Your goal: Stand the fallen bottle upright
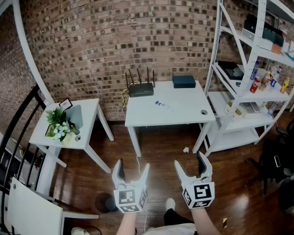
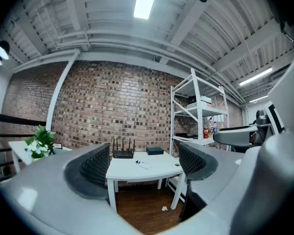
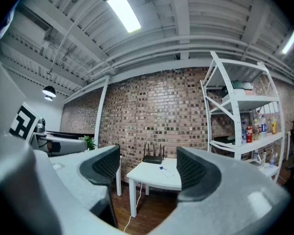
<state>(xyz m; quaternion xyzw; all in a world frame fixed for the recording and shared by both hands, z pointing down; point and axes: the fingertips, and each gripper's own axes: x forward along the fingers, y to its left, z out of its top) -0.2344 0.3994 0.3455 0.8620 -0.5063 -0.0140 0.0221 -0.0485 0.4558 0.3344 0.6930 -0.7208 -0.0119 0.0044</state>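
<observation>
On the white table (image 1: pixel 186 112) against the brick wall, a small clear bottle (image 1: pixel 162 105) with blue on it lies on its side. It also shows as a small pale shape in the left gripper view (image 2: pixel 143 164) and the right gripper view (image 3: pixel 167 173). My left gripper (image 1: pixel 132 166) and right gripper (image 1: pixel 191 161) are held level over the wooden floor, well short of the table. Both are open with nothing between the jaws. In their own views the left gripper (image 2: pixel 144 180) and right gripper (image 3: pixel 149 177) frame the table from a distance.
A black router (image 1: pixel 140 88) and a blue box (image 1: pixel 184 81) sit at the table's back edge, and a small round object (image 1: pixel 204 112) sits near its right corner. A white shelving unit (image 1: pixel 245 72) stands on the right. On the left is a side table (image 1: pixel 88 112) with flowers (image 1: pixel 59 124).
</observation>
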